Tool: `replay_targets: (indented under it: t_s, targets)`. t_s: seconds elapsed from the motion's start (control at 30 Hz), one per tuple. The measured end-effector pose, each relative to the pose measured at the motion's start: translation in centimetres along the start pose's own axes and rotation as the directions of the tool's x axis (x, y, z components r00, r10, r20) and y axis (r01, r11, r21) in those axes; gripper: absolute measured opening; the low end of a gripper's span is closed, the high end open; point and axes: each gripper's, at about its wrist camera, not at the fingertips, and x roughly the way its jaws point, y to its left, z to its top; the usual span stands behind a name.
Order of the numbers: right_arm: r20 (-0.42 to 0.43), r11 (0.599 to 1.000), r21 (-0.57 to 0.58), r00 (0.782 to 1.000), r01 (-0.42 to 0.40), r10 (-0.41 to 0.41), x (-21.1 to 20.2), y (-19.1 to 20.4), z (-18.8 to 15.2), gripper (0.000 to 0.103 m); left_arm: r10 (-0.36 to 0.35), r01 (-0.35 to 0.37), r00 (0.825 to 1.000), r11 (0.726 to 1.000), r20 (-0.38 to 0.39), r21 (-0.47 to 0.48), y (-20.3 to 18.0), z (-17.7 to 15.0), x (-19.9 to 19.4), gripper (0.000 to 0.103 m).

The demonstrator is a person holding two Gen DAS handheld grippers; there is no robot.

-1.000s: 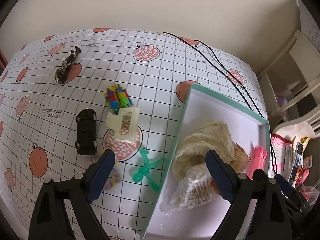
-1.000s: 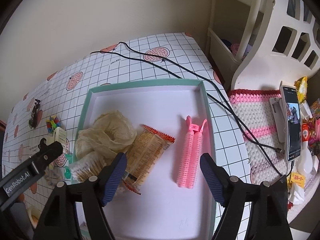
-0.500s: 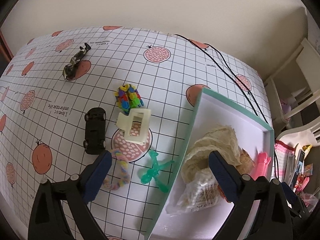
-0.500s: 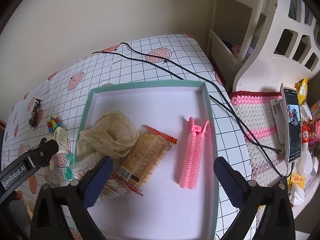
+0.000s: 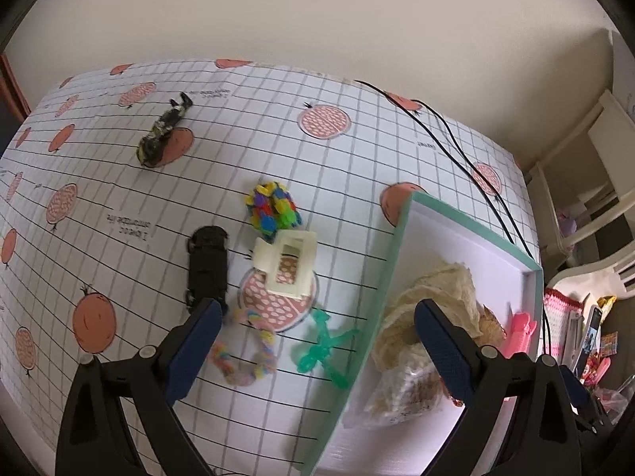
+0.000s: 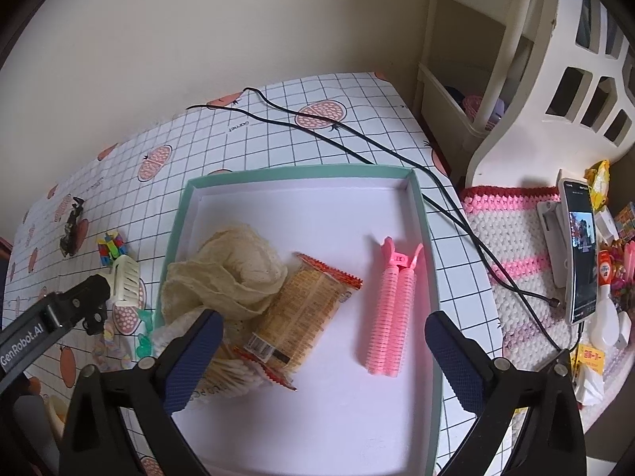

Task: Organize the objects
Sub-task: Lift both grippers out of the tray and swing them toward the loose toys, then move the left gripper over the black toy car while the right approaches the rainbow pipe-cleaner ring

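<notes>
Approx. half done. The shallow teal-rimmed white box [image 6: 420, 238] already holds a cream crochet cloth [image 6: 234, 277], an orange snack packet [image 6: 305, 309] and a pink hair-roller clip [image 6: 395, 309].

Left on the grid-print tablecloth [image 5: 357, 166]:
- black toy car [image 5: 207, 265]
- cream claw hair clip [image 5: 287, 263]
- multicolour block cluster [image 5: 272, 210]
- pastel beaded loop [image 5: 248, 351]
- green plastic figure [image 5: 323, 347]
- dark figurine [image 5: 162, 131], far off

Left gripper [image 5: 313, 353] is spread wide, empty, w/ loop & green figure between its tips. Right gripper [image 6: 321, 357] is likewise released, empty, above the box.

On the bench [image 5: 337, 166], the box [image 6: 420, 214] holds a cloth [image 6: 234, 273], snack packet [image 6: 305, 313] and hair roller [image 6: 393, 317]. Left of the box lie a hair claw [image 5: 287, 263], toy car [image 5: 207, 265] and block cluster [image 5: 272, 210].
</notes>
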Motion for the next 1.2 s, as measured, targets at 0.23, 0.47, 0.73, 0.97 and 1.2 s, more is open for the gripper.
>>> replay_targets:
  t_s: [0.23, 0.47, 0.73, 0.97, 1.2]
  targets:
    - [0.014, 1.0, -0.014, 1.0, -0.021, 0.021, -0.1, 2.2, 0.4, 0.103, 0.029, -0.028, 0.999, 0.998, 0.028, -0.05, 3.4, 1.3, -0.7, 0.098]
    - [0.035, 0.996, -0.072, 0.998, -0.05, 0.053, -0.3, 5.4, 0.4, 0.103, 0.054, -0.047, 0.997, 0.991, 0.059, -0.124, 7.6, 2.3, -1.4, 0.098]
    - [0.022, 0.991, -0.112, 0.996, -0.079, 0.082, 0.2, 9.0, 0.4, 0.103, 0.074, -0.06, 0.995, 0.983, 0.072, -0.176, 11.6, 3.2, -1.8, 0.098]
    - [0.01, 0.983, -0.153, 0.994, -0.104, 0.106, 0.9, 12.1, 0.0, 0.103, 0.072, -0.057, 0.995, 0.976, 0.068, -0.208, 14.4, 3.9, -1.6, 0.098]
    - [-0.028, 0.972, -0.193, 0.991, -0.134, 0.131, 2.1, 14.6, -0.6, 0.103, 0.023, -0.018, 1.0, 0.983, 0.022, -0.185, 14.9, 4.2, 0.0, 0.098]
